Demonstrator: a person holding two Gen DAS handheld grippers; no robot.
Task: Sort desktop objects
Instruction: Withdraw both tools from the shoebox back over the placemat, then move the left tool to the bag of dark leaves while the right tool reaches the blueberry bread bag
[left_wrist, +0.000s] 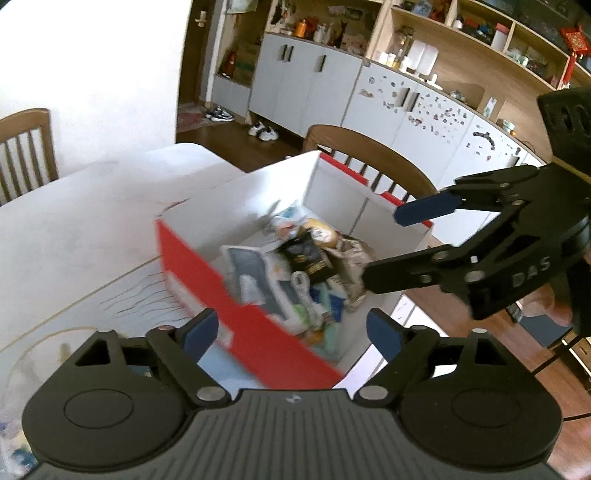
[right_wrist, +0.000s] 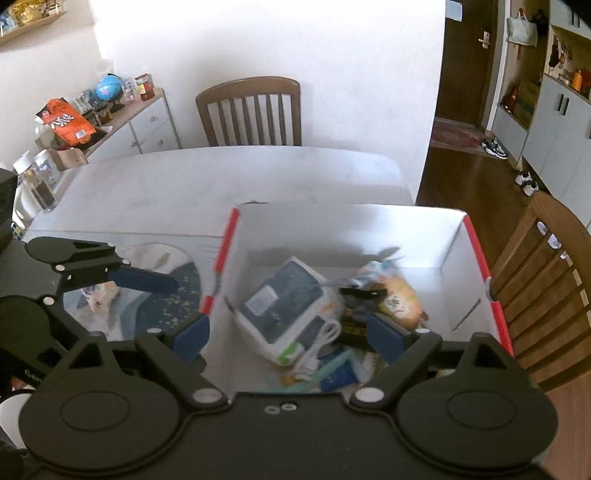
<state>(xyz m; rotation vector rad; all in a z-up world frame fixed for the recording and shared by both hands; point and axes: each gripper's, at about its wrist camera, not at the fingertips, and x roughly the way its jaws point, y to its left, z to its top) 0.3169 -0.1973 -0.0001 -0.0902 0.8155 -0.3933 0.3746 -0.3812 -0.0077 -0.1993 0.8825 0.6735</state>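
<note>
**Both grippers spread wide over the filled box**

Left gripper (left_wrist: 291, 332) has its jaws apart with nothing between them, hanging over the near red wall of the box (left_wrist: 236, 295). My right gripper (right_wrist: 288, 339) is likewise spread and holds nothing, sitting above the box's heap.

From the left wrist I see the right gripper (left_wrist: 384, 247) from the side, its blue pads clearly separated over the box's right edge. That view also shows the box's red outer wall, a chair (left_wrist: 369, 147) behind it and white cabinets (left_wrist: 406, 107) along the far wall.

From the right wrist I look straight down into the box (right_wrist: 480, 258). Inside lie a grey-and-white carton (right_wrist: 284, 306), a white cable (right_wrist: 325, 336), a black packet (right_wrist: 354, 325) and an orange snack bag (right_wrist: 402, 299), all heaped at the near end, touching one another. Only this view shows the left gripper (right_wrist: 155, 291) beside the box over a round mat (right_wrist: 162, 295), and a side cabinet (right_wrist: 147, 125) stacked with jars.

The box rests on the white table (right_wrist: 221, 177).
</note>
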